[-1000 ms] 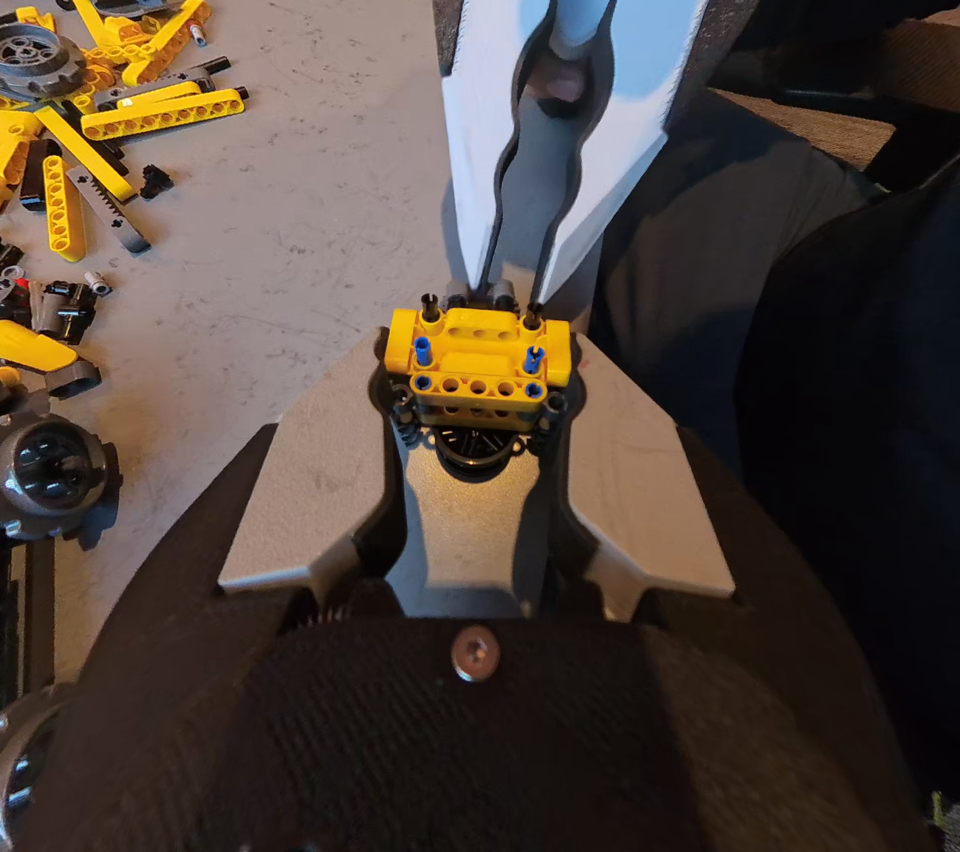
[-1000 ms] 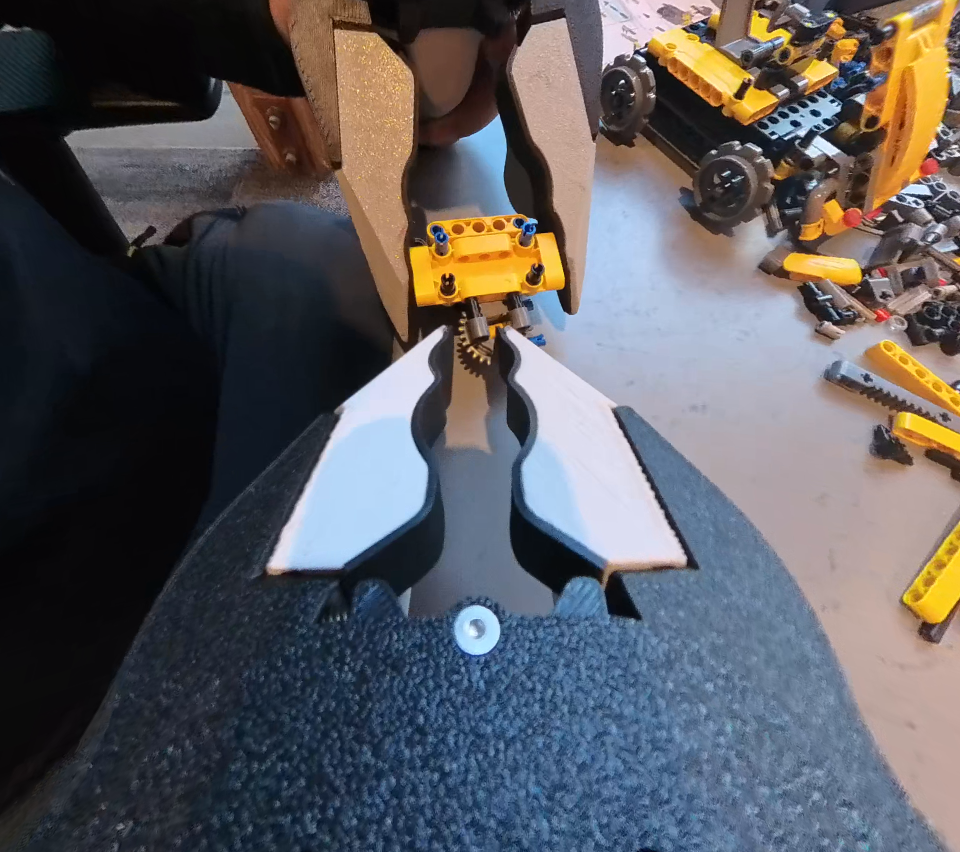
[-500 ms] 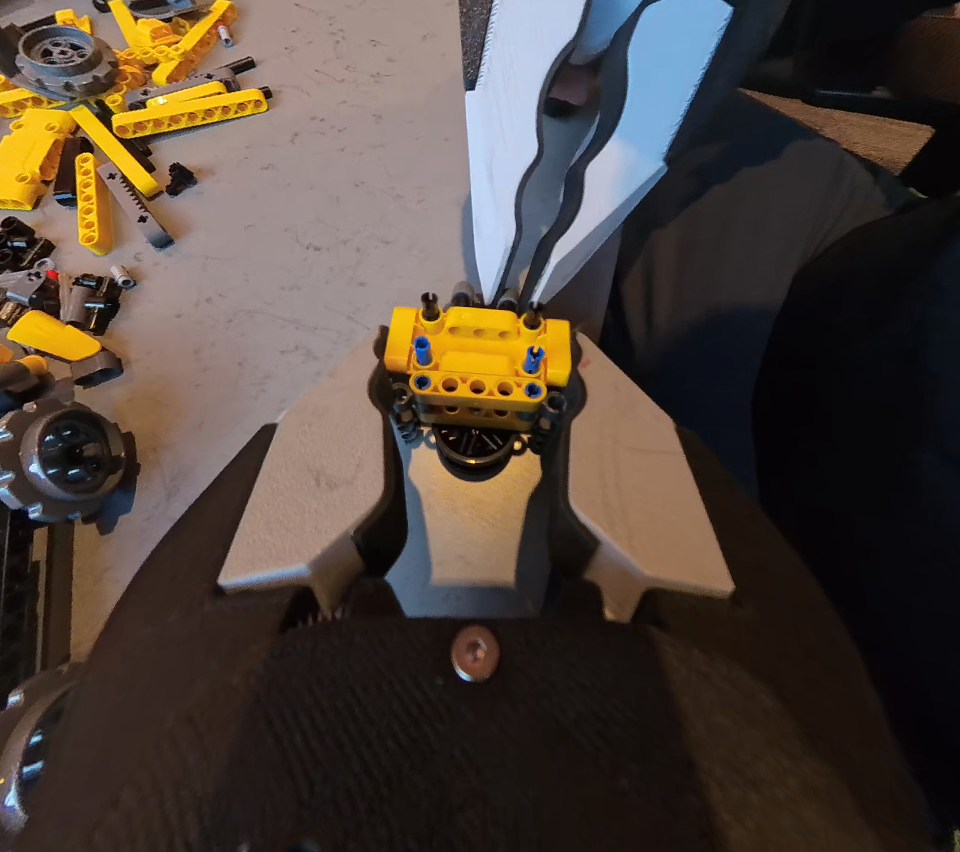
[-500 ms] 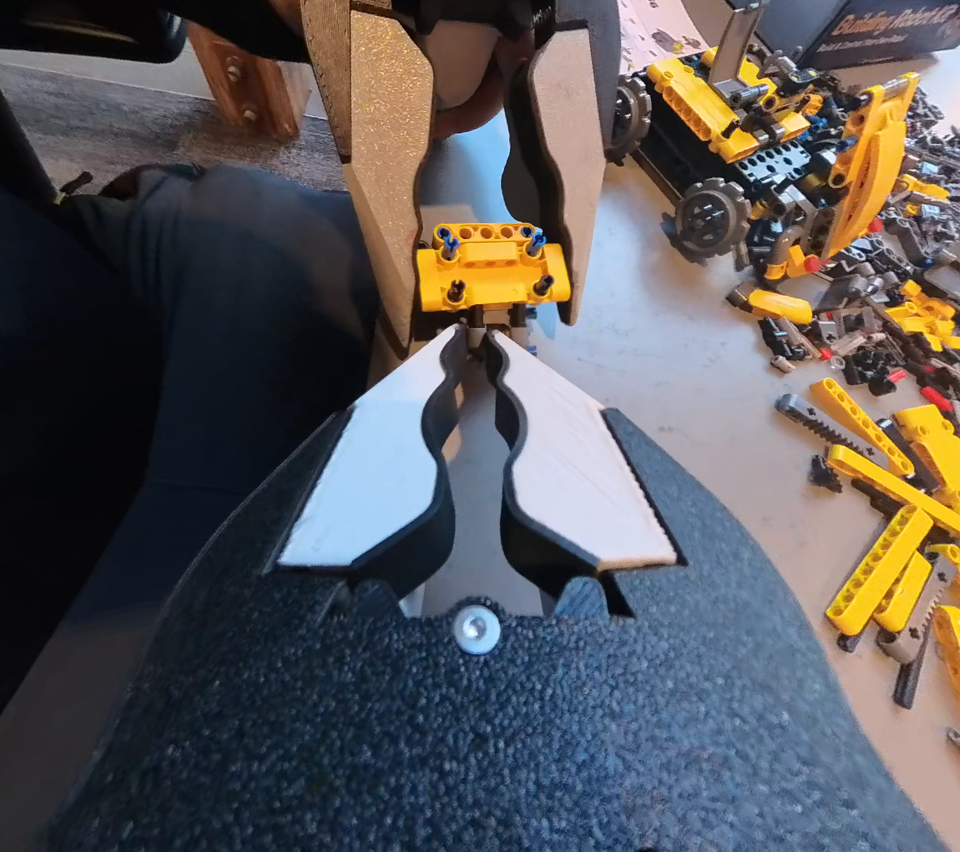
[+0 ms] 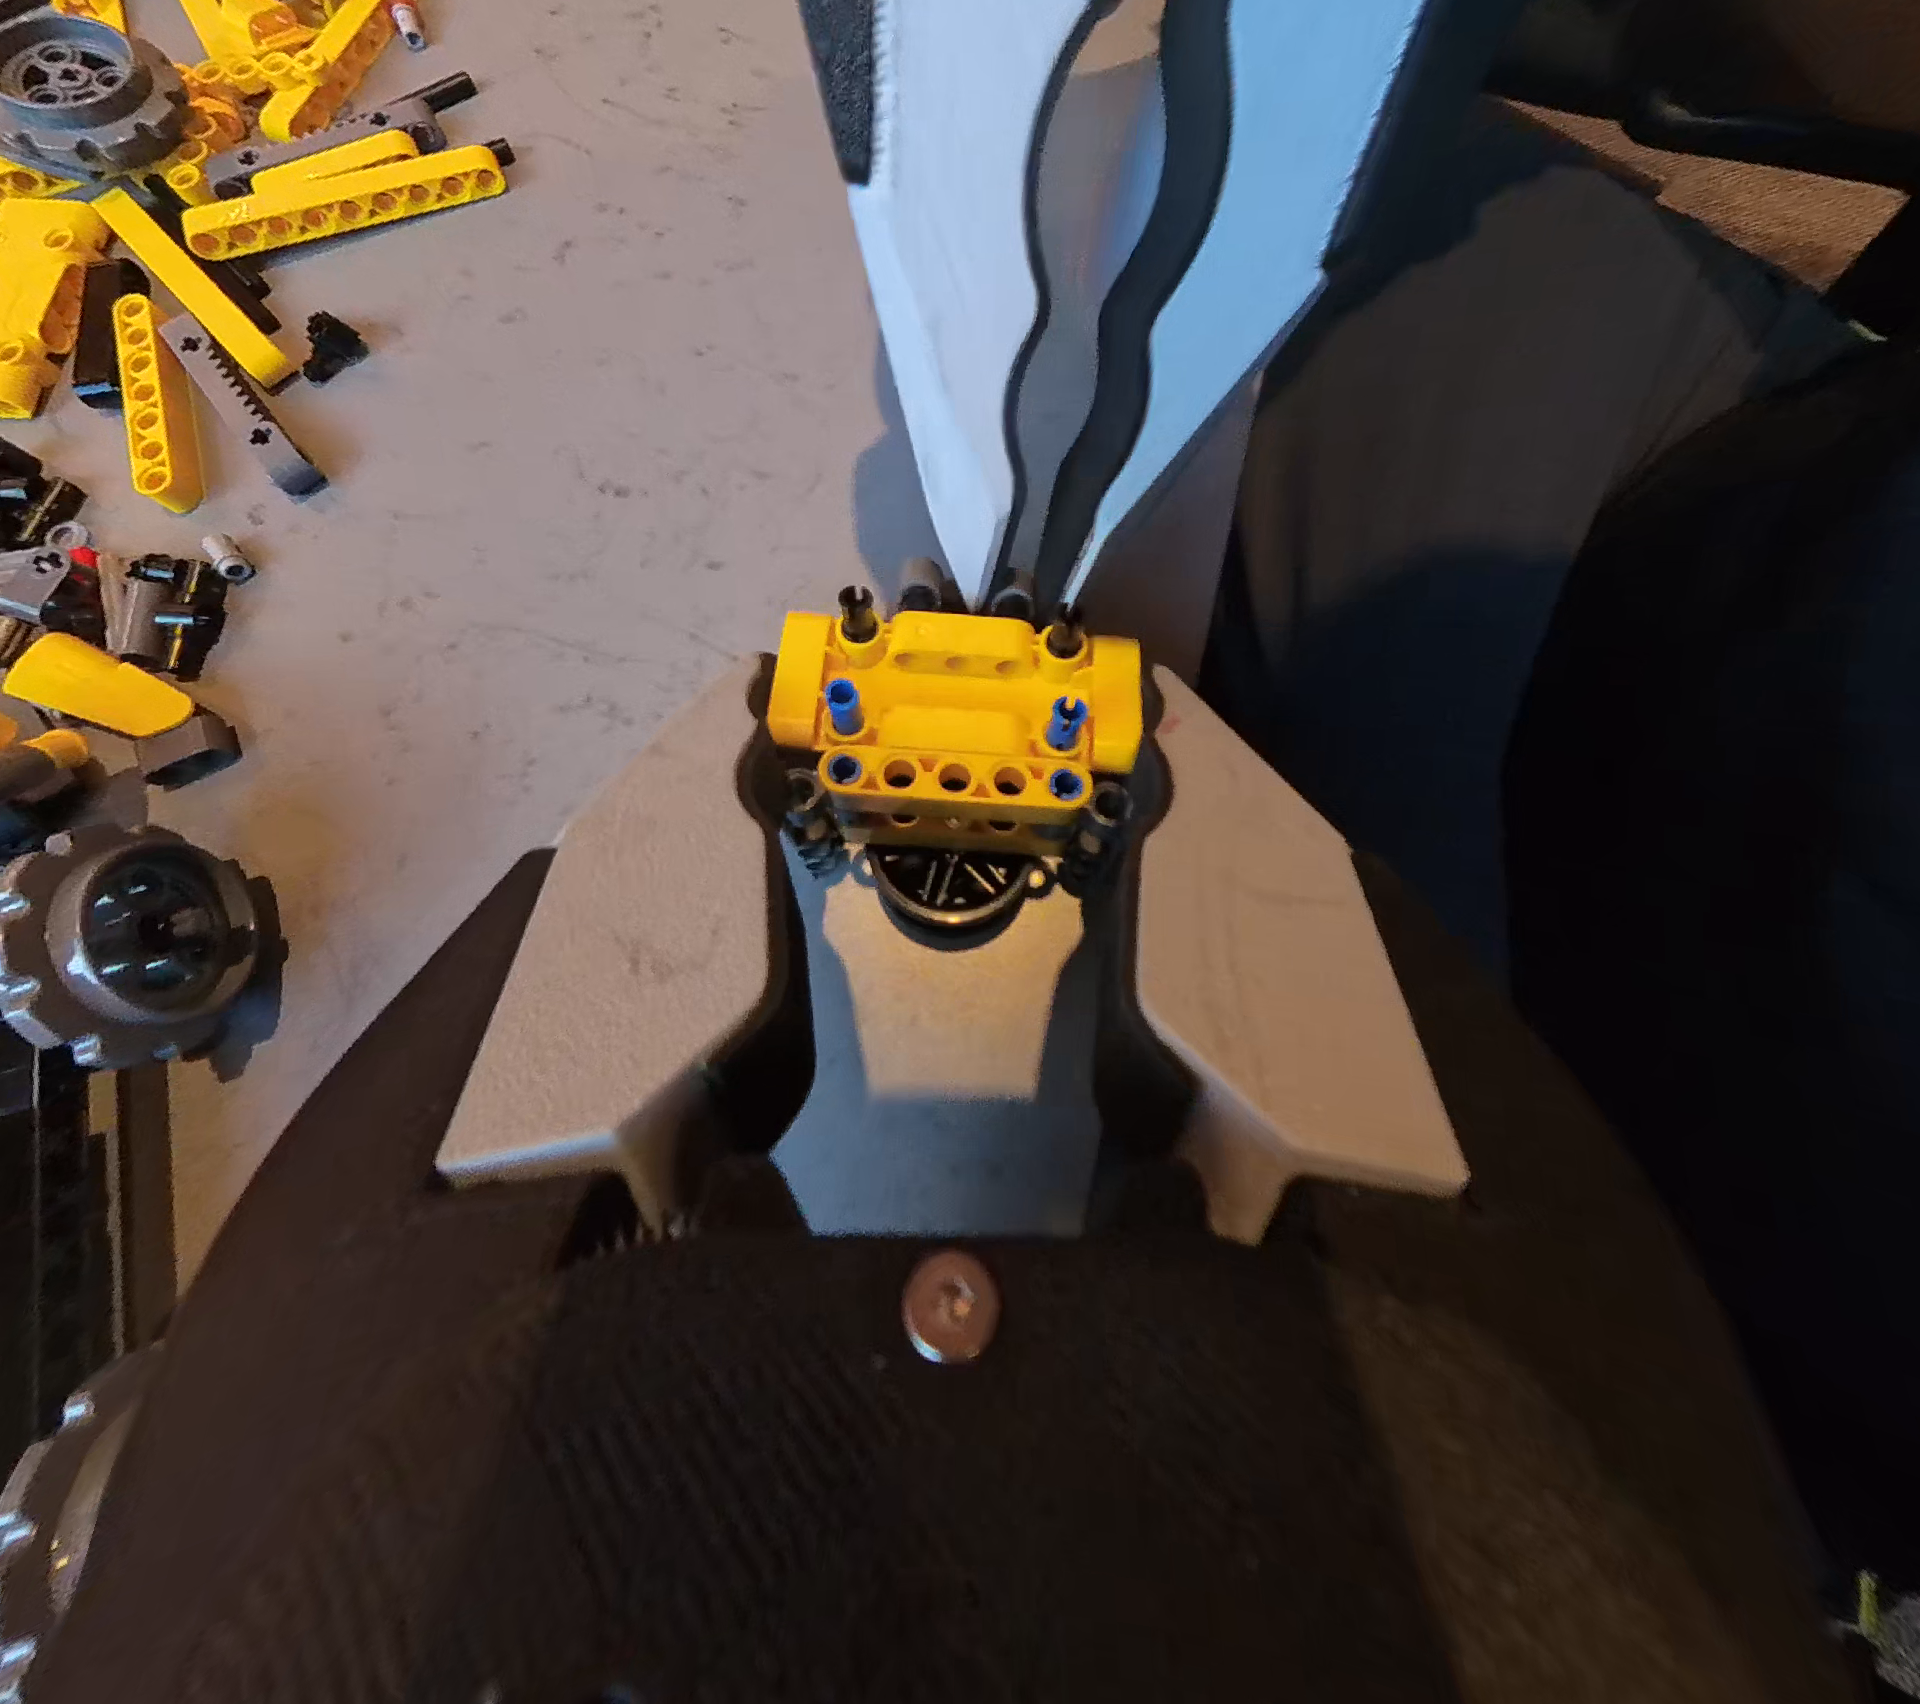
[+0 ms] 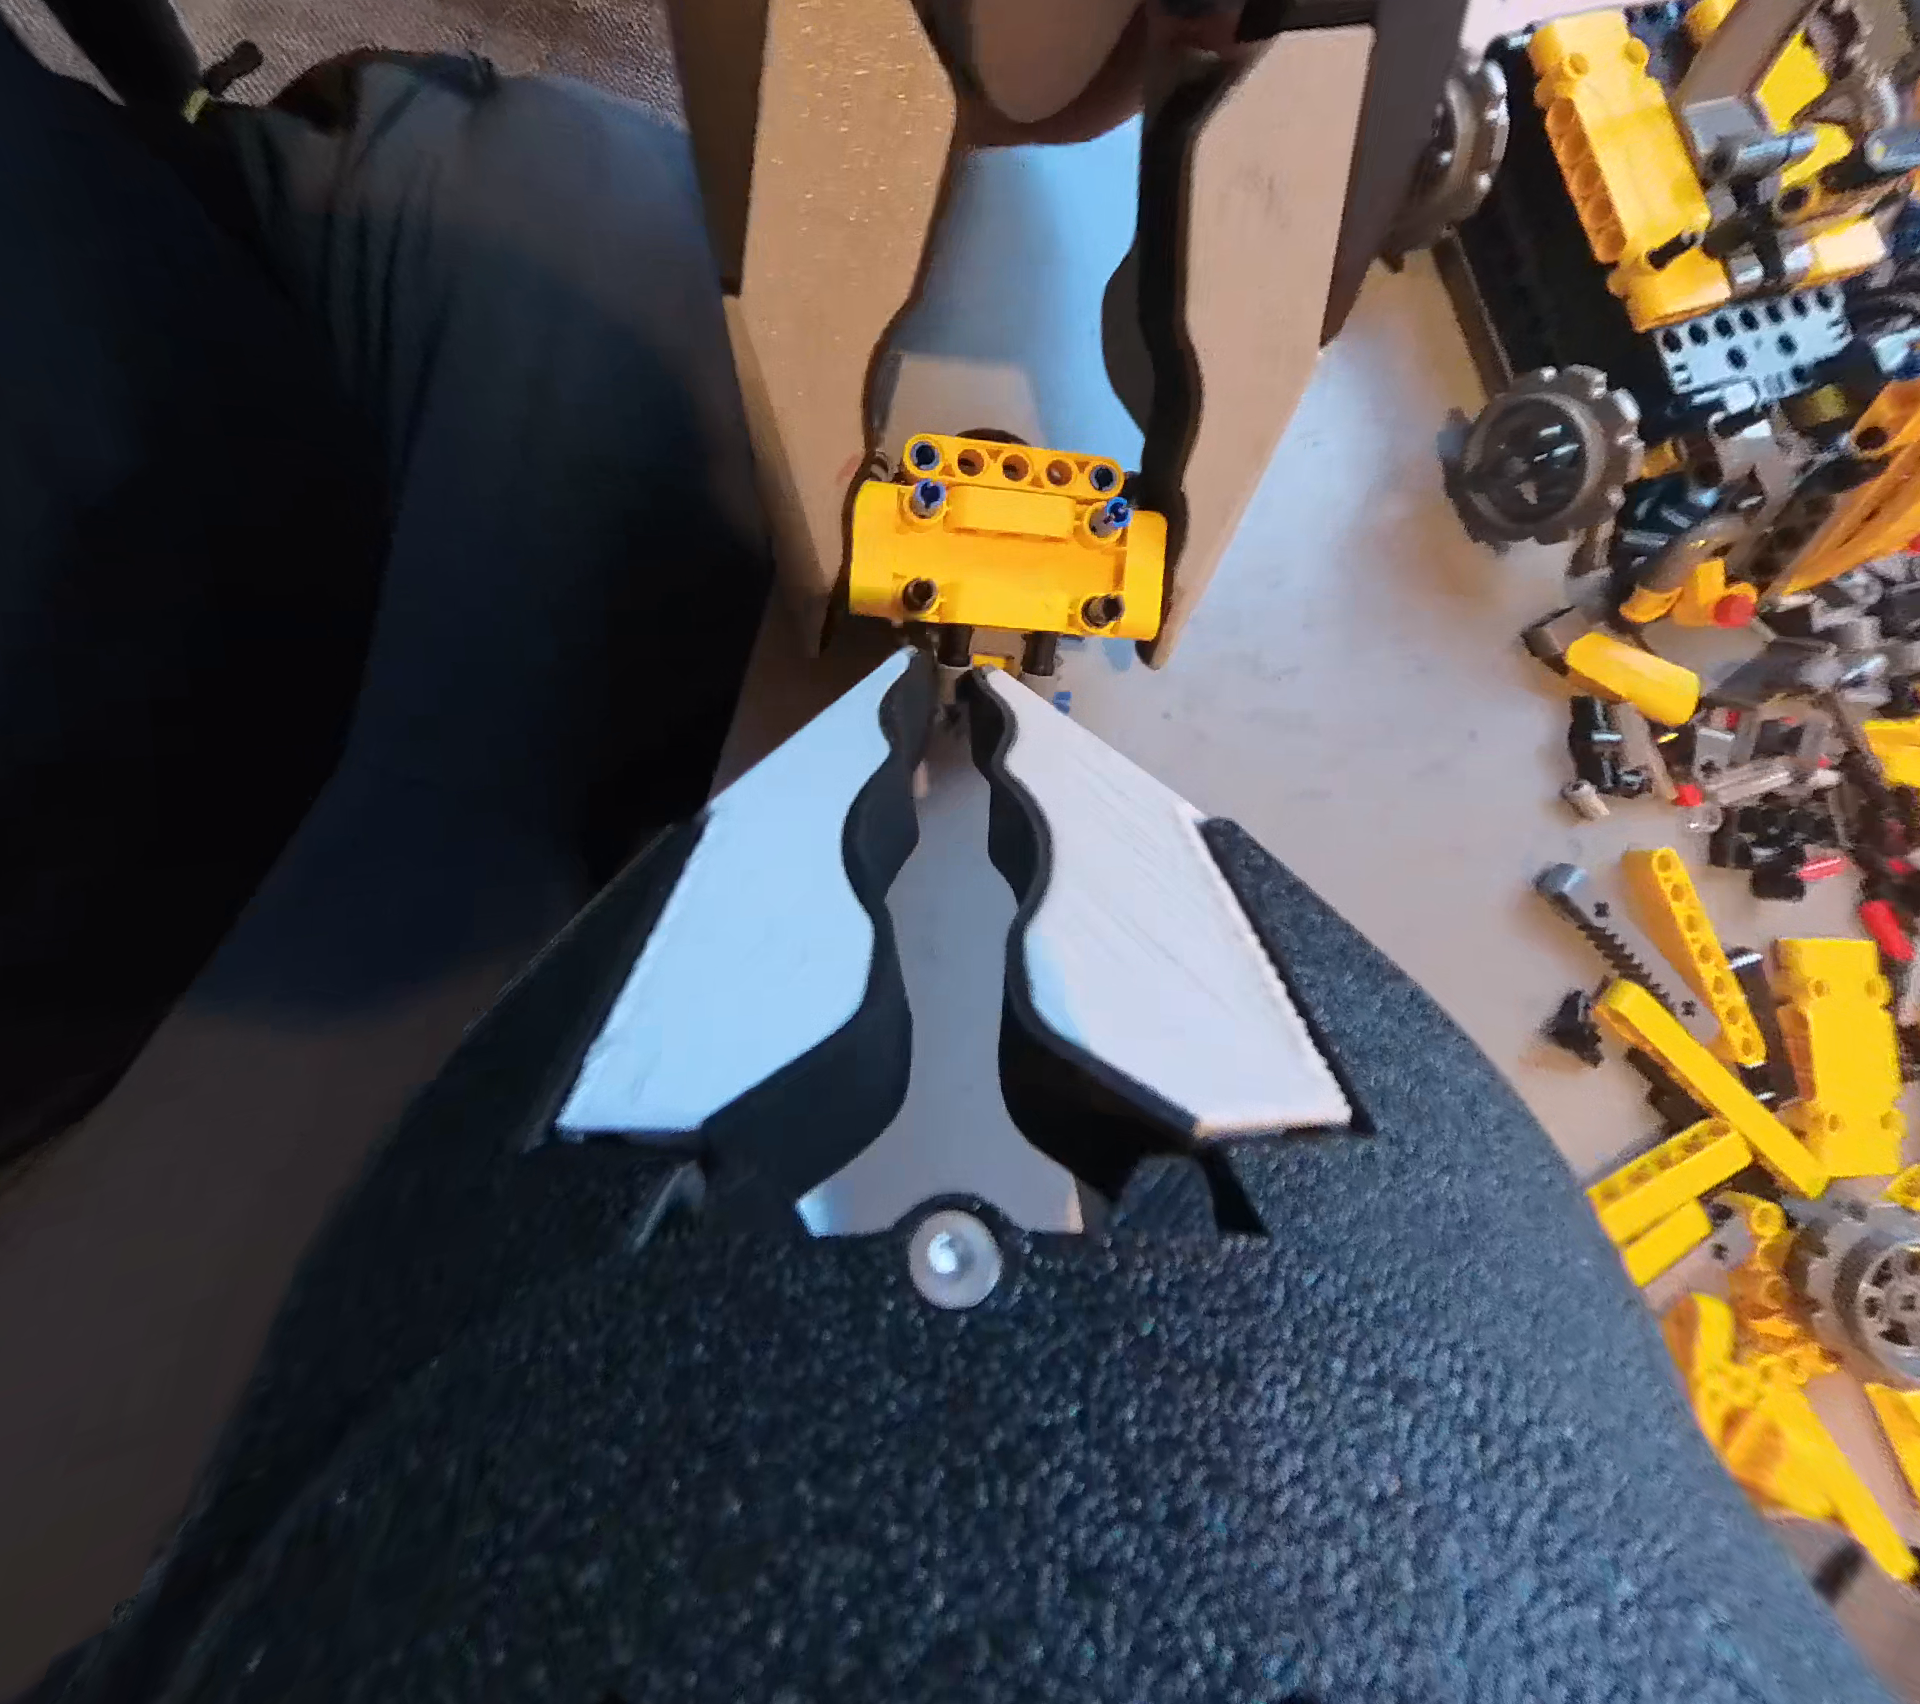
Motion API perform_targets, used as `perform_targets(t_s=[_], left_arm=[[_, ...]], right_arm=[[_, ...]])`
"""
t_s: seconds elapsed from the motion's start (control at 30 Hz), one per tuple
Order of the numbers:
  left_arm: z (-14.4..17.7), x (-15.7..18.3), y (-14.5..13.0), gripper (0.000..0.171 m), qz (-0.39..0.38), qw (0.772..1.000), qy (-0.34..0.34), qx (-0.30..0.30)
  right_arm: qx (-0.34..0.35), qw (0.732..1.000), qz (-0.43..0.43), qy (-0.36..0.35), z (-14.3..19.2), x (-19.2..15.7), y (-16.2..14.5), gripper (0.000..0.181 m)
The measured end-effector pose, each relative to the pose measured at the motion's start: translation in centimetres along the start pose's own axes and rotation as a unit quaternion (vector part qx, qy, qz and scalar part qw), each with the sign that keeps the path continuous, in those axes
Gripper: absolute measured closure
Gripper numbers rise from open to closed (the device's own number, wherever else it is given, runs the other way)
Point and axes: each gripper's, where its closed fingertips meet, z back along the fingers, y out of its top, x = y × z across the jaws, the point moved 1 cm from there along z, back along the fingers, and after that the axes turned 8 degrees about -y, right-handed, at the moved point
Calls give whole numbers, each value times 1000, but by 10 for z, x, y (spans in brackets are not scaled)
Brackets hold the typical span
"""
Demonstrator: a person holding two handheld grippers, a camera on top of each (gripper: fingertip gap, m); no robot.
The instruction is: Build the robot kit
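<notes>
The left tongs [image 5: 956, 719] are closed on a small yellow block assembly [image 5: 956, 704], one finger pressed against each end of it, so it sits wedged between the two tips. The assembly carries blue pins [image 5: 840, 704] and black pins [image 5: 854, 605] on its top face, a yellow strip with a row of holes along the near edge, and a dark gear [image 5: 951, 885] hanging under it, just inside the left tongs. The right tongs [image 6: 940, 678] come in from the opposite side, their fingers drawn almost together with only a narrow slit between them, tips at the short grey pegs [image 5: 1010, 589] that stick out of the far side of the assembly; whether they actually pinch a peg cannot be told. In the right wrist view the assembly [image 6: 1003, 558] sits just beyond the right tips, framed by the left tongs [image 6: 997, 615]. All this is held above the edge of a pale worktop [image 5: 582, 428], with a person's dark trouser leg [image 5: 1434, 511] beside it. Well off to the left of the left tongs lie loose yellow beams [image 5: 343, 205], a grey toothed rack [image 5: 244, 407] and grey wheels [image 5: 145, 937]. To the right of the right tongs stands a partly built yellow vehicle [image 6: 1704, 231] among more scattered parts [image 6: 1756, 1062]
</notes>
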Motion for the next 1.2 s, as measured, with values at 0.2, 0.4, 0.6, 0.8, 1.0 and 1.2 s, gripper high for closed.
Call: perform_targets(t_s=[0.2, 0.4, 0.6, 0.8, 1.0, 1.2], left_arm=[[-1, -1, 0, 107, -5, 999, 24, -25], [2, -1, -3, 106, 18, 999, 8, -31], [2, -3, -3, 106, 24, 999, 11, -34], [3, -8, -2, 106, 20, 999, 8, -40], [4, -8, -2, 106, 15, 1000, -9, 3], [4, -6, -3, 106, 9, 1000, -12, -13]], right_arm=[[-6, 998, -49, 45, 0, 0, -3, 177], [-14, 999, -15, 44, 2, 3, 2, 177], [-68, 997, 38, 20, 1, 5, 2, 177], [-74, 995, 60, 4, 3, 9, 4, 176], [9, 999, 49, -6, -3, 8, 6, 177], [20, 991, 122, -52, 0, 6, 9, 177]])
